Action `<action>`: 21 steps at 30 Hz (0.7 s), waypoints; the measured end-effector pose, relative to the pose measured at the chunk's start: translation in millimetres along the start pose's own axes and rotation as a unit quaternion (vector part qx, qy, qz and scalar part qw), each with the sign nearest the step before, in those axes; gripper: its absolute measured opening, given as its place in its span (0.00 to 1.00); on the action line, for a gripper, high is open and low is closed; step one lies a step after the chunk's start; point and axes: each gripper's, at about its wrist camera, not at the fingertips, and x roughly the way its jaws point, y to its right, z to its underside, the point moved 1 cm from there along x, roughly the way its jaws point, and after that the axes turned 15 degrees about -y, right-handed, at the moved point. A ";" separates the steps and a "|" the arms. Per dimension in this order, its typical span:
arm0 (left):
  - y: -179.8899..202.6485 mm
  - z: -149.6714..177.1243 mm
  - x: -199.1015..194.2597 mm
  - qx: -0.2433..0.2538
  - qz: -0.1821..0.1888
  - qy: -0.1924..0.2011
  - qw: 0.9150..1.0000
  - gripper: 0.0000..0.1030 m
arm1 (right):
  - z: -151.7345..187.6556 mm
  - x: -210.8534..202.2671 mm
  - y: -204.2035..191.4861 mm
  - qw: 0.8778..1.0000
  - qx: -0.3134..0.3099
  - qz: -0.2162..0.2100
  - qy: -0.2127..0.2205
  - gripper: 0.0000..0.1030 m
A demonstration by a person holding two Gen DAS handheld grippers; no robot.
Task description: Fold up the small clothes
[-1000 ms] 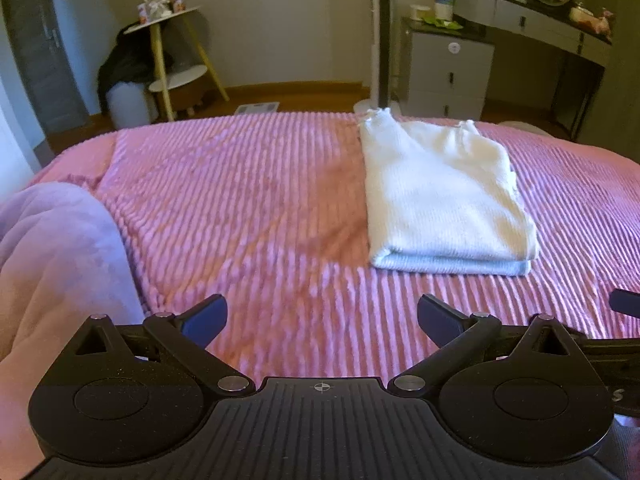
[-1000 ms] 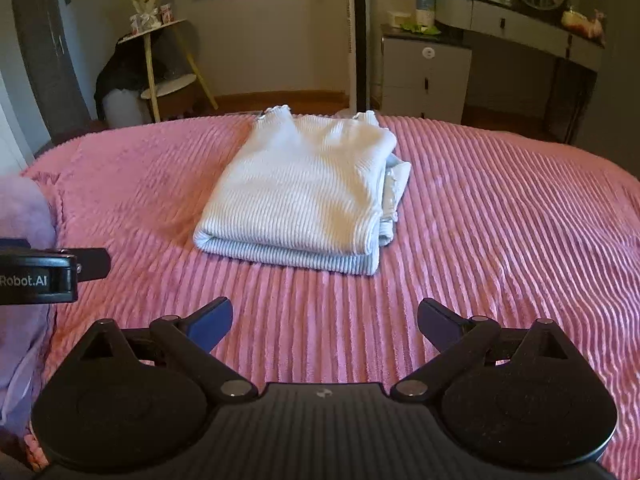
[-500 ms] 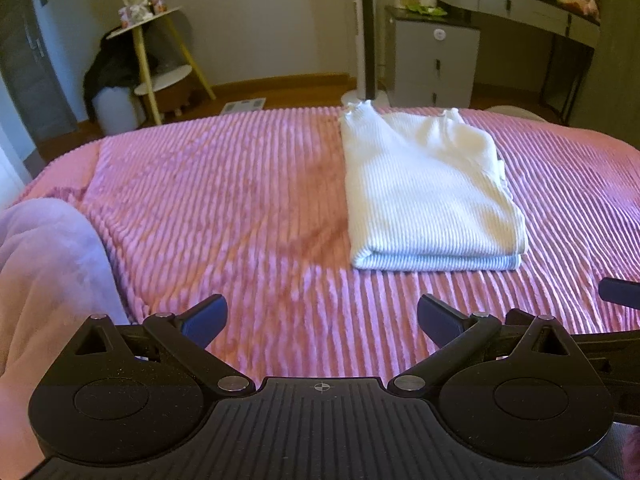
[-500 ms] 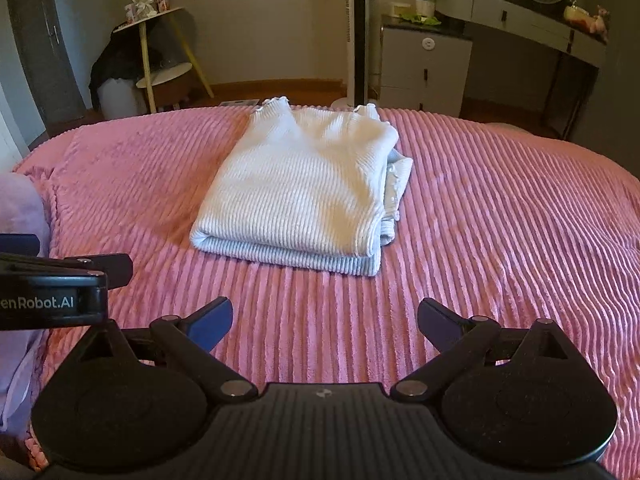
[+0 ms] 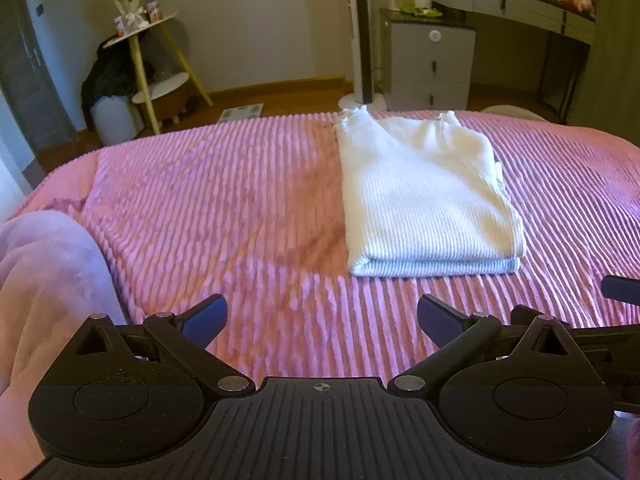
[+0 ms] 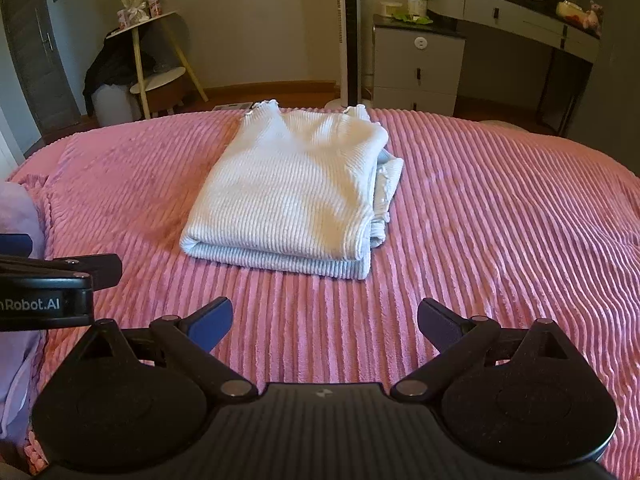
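While the folded sweater [image 6: 292, 196] lies ahead, both tongs, left [image 5: 322, 316] and right [image 6: 325, 320], hover level, released

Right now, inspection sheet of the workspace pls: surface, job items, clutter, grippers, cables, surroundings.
Surface: pink ribbed bedspread, covering the bed.
Job's things: white knit top, folded, lying flat on the bedspread, untouched.
Clutter: lilac fabric bunched at the left edge.
Grippers: left gripper open, empty; right gripper open, empty; both short of the top.
Cables: nothing seen.
Surroundings: side table, tower fan, drawer unit, vanity desk beyond the bed.
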 end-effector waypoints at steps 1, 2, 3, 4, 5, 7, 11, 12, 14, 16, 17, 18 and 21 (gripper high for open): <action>-0.4 0.1 0.2 0.000 -0.001 0.000 1.000 1.00 | 0.1 -0.1 -0.1 1.000 0.000 0.000 0.000 0.96; -0.9 0.0 0.6 -0.001 -0.001 -0.001 1.000 1.00 | 0.2 -0.3 -0.4 1.000 0.000 0.000 0.000 0.96; -1.8 0.3 1.2 -0.001 -0.001 -0.002 1.000 1.00 | 0.2 -0.4 -0.4 1.000 -0.001 0.000 0.000 0.96; -2.5 0.5 1.6 -0.002 0.000 -0.003 1.000 1.00 | 0.0 -0.4 -0.6 1.000 -0.002 0.000 0.000 0.96; -3.6 0.9 1.7 -0.002 0.000 -0.003 1.000 1.00 | -0.1 -0.6 -0.5 1.000 -0.002 0.000 0.001 0.96; -4.9 1.0 1.8 -0.002 0.000 -0.004 1.000 1.00 | 0.0 -1.5 -0.5 1.000 -0.001 -0.003 0.003 0.96; -5.9 1.5 1.1 -0.002 0.000 -0.003 1.000 1.00 | -0.2 -2.5 -0.1 1.000 0.001 -0.008 0.005 0.96; -6.0 1.5 0.9 -0.002 -0.001 -0.003 1.000 1.00 | -0.1 -2.7 0.0 1.000 0.002 -0.009 0.006 0.96; -6.3 1.9 0.8 -0.001 -0.001 -0.003 1.000 1.00 | 0.0 -2.6 -0.1 1.000 0.001 -0.009 0.006 0.96; -6.2 2.1 0.7 0.001 -0.001 -0.004 1.000 1.00 | 0.3 -2.8 0.4 1.000 0.000 -0.009 0.008 0.96; -6.6 2.2 0.3 0.002 -0.002 -0.003 1.000 1.00 | 0.7 -2.7 0.5 1.000 0.001 -0.010 0.008 0.96; -6.9 2.2 0.0 0.003 -0.001 -0.003 1.000 1.00 | 0.8 -3.0 1.1 1.000 0.003 -0.010 0.009 0.96; -6.9 1.9 -0.6 0.004 -0.002 -0.001 1.000 1.00 | 1.0 -3.1 2.5 1.000 0.006 -0.012 0.010 0.96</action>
